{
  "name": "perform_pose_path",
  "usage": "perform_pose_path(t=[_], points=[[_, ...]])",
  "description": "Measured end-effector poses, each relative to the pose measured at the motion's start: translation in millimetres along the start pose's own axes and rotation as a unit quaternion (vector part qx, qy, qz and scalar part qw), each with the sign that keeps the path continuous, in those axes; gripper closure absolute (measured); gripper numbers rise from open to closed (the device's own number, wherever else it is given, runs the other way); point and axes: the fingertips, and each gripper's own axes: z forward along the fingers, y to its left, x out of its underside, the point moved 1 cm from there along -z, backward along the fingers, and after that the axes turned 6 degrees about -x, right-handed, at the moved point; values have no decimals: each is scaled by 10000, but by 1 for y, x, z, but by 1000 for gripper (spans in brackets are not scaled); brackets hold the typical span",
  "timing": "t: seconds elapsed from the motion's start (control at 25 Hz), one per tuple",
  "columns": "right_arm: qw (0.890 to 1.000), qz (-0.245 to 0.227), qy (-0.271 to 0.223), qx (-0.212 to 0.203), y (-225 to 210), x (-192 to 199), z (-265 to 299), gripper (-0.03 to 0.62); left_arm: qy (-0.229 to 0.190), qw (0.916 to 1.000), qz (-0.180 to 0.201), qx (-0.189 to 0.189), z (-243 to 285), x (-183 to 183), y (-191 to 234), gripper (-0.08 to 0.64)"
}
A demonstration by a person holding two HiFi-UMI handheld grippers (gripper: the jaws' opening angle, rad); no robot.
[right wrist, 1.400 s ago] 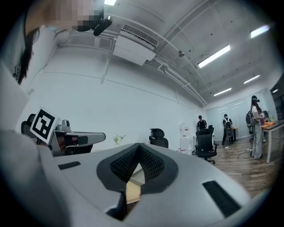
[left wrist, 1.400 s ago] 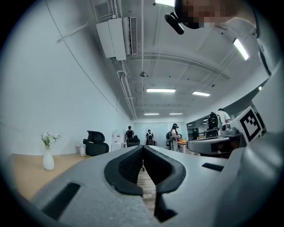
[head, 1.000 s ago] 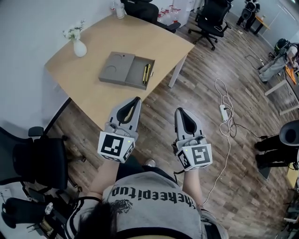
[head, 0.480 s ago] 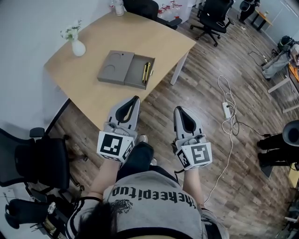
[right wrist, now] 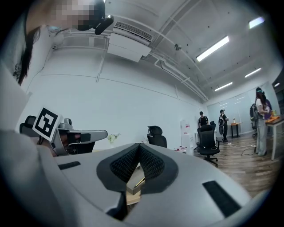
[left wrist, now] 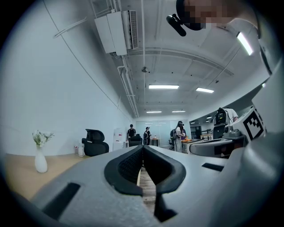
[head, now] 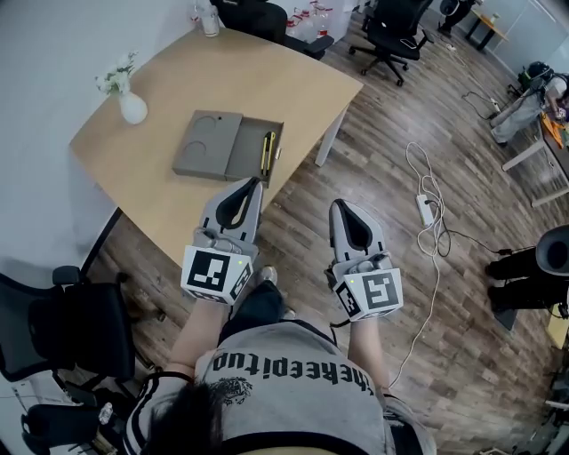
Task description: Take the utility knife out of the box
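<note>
An open grey box (head: 227,149) lies on the wooden table (head: 160,191), its lid folded out to the left. A yellow and black utility knife (head: 266,152) lies in the box's right half. My left gripper (head: 254,182) hangs at the table's near edge, just short of the box, jaws shut with nothing between them. My right gripper (head: 340,205) is over the floor to the right of the table, also shut and empty. Through the right gripper's jaws (right wrist: 139,146) the box corner (right wrist: 134,183) and the knife (right wrist: 139,181) show.
A white vase with flowers (head: 130,102) stands at the table's left. A cup (head: 210,19) sits at its far end. Office chairs (head: 389,35) stand beyond the table, another chair (head: 67,324) at my left. A power strip with cable (head: 425,209) lies on the floor at right.
Both grippers have come closer to the table and the box; the left gripper's tip now reaches the table's near edge. The jaws stayed shut.
</note>
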Motion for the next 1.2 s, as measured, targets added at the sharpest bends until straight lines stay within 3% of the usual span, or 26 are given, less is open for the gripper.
perform_pose_path(t=[0.8,1.2], points=[[9989,-71,-15,470,-55,-1,94,586,172,9996,-45,241,103,20,72,541],[9967,-77,140,794,-65,9,122,586,369,9972,-258,593,136,44,93,541]])
